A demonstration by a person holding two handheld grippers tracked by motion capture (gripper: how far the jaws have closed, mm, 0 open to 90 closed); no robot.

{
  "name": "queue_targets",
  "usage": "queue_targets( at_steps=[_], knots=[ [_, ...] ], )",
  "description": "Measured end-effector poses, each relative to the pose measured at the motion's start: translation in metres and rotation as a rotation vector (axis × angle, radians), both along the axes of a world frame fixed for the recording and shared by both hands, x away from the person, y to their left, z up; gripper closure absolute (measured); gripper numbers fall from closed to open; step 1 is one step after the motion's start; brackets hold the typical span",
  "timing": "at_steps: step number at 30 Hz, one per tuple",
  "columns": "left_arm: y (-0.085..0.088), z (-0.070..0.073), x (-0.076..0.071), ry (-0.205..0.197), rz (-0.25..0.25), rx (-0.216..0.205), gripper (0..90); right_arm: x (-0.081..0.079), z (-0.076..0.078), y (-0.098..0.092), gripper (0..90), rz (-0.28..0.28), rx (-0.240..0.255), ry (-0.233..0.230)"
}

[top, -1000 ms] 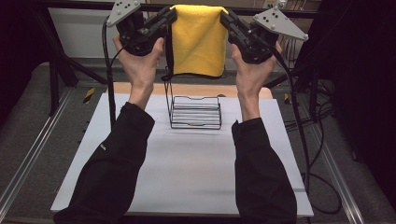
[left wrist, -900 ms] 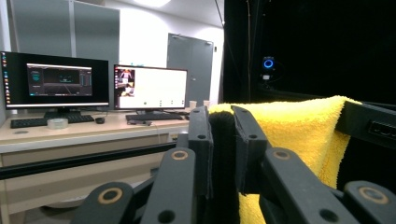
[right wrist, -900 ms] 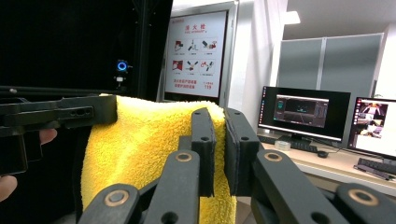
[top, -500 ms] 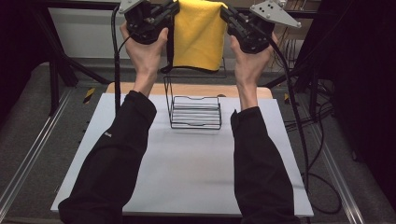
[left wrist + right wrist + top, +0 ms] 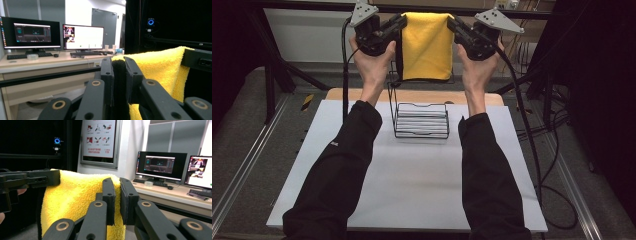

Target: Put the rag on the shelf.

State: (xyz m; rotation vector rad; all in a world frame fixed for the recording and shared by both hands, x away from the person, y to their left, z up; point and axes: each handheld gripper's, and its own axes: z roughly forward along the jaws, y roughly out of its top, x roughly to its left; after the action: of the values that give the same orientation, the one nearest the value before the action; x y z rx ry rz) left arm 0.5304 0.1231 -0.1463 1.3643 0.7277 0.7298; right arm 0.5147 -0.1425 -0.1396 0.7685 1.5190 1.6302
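Observation:
A yellow towel (image 5: 427, 47) hangs folded over its top edge, stretched between my two grippers above the far end of a black wire rack (image 5: 421, 120). My left gripper (image 5: 399, 22) is shut on the towel's left top corner, and my right gripper (image 5: 452, 22) is shut on the right top corner. In the left gripper view the jaws (image 5: 118, 65) pinch the towel (image 5: 160, 62), whose dark edge lies between them. In the right gripper view the jaws (image 5: 117, 187) clamp the towel (image 5: 75, 195), with the other gripper (image 5: 47, 178) gripping its far corner.
The rack stands at the back middle of a white board (image 5: 412, 190) on the table. Black frame bars and cables (image 5: 532, 140) run at the sides and the back. Beyond the table stands a desk with monitors (image 5: 82, 37).
Both hands have carried the towel away from the person, toward the back of the rack, and slightly lower. The towel stays stretched between the shut jaws.

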Motion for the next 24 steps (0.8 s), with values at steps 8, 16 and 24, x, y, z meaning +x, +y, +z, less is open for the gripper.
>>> queue_targets(
  at_steps=[8, 16, 24],
  knots=[
    [0.004, -0.020, -0.002, 0.020, -0.001, 0.028, 79.1, -0.002, -0.019, 0.002, 83.9, 0.019, -0.034, 0.031],
    [0.009, -0.040, -0.009, 0.037, -0.024, 0.062, 78.9, -0.005, -0.043, 0.000, 83.8, 0.038, -0.045, 0.069],
    [0.011, -0.056, -0.015, 0.060, -0.039, 0.082, 78.5, -0.010, -0.055, -0.001, 83.7, 0.055, -0.067, 0.097]
  ],
)
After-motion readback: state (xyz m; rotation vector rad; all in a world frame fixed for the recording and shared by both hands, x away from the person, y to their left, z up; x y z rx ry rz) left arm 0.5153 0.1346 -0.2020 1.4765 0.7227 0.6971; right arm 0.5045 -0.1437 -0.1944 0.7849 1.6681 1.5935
